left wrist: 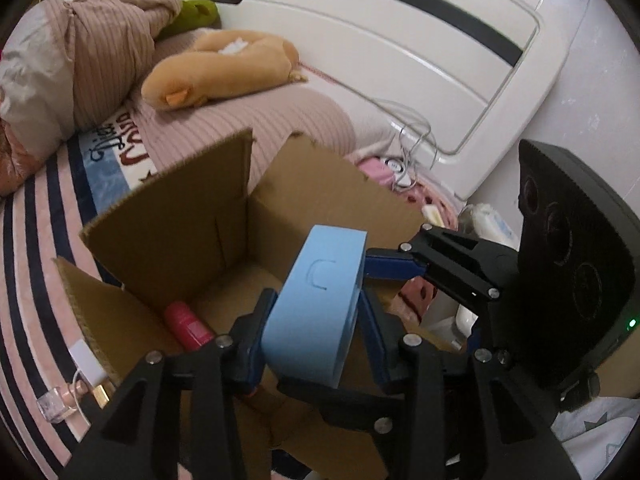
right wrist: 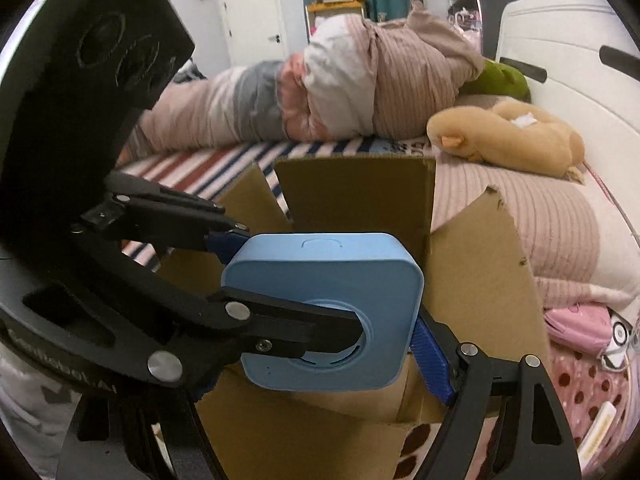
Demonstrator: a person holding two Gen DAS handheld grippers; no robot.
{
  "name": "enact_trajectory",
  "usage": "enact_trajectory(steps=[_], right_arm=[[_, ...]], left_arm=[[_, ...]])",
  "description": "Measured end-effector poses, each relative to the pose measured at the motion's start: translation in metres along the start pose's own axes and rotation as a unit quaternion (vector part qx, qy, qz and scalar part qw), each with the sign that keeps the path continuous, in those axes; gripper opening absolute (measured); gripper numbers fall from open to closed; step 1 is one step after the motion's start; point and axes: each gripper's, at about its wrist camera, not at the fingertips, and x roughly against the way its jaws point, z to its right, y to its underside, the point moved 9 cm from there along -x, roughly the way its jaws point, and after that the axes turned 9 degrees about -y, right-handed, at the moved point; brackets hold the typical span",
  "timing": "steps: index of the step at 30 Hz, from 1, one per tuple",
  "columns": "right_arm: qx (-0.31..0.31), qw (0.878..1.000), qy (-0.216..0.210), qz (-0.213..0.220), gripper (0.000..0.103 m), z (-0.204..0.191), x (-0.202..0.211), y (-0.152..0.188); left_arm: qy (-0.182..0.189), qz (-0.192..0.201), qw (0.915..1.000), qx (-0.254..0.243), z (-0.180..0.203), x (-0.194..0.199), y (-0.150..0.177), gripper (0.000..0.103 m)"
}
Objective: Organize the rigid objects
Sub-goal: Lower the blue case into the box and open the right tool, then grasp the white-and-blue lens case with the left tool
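A light blue square box-shaped device [left wrist: 320, 300] is held over an open cardboard box [left wrist: 180, 220] on the bed. My left gripper [left wrist: 316, 320] is shut on the blue device, its blue-padded fingers on its two flat faces. My right gripper [left wrist: 384, 266] reaches in from the right, one blue pad at the device's edge. In the right wrist view the blue device [right wrist: 324, 276] sits between the right gripper's [right wrist: 328, 312] fingers, with the left gripper's finger [right wrist: 304, 328] across its front face. A red tube [left wrist: 188, 322] lies inside the box.
A tan plush toy [left wrist: 224, 68] and a bundled striped quilt [left wrist: 80, 52] lie on the bed behind the box. A white headboard [left wrist: 400, 40] stands at the right. A small perfume bottle [left wrist: 60, 400] and white charger [left wrist: 86, 360] lie left of the box. Pink items [right wrist: 576, 326] lie at the right.
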Motion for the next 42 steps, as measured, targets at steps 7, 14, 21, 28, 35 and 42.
enact_trajectory(steps=[7,14,21,28,35,42], right_arm=[[0.002,0.999,0.038,-0.008,0.089,0.0,0.0,0.003],[-0.02,0.998,0.039,0.035,0.098,-0.001,0.015,-0.007],[-0.037,0.993,0.024,0.11,0.098,-0.025,0.039,-0.043],[0.027,0.988,-0.067,0.136,0.094,-0.113,0.032,-0.077],[0.056,0.986,-0.144,0.066,0.064,-0.184,-0.031,-0.062],[0.06,0.981,-0.178,-0.046,0.047,-0.209,-0.102,0.002]], left_arm=[[-0.01,0.01,0.9999,0.0,-0.004,0.005,-0.002,0.057],[-0.049,0.074,0.9955,0.032,-0.019,0.054,-0.002,0.079],[-0.151,0.148,0.9727,0.097,-0.073,0.131,0.023,0.083],[-0.262,0.182,0.9306,0.179,-0.158,0.185,0.091,0.083],[-0.291,0.158,0.9121,0.242,-0.218,0.175,0.168,0.083],[-0.279,0.124,0.9085,0.286,-0.24,0.145,0.221,0.083]])
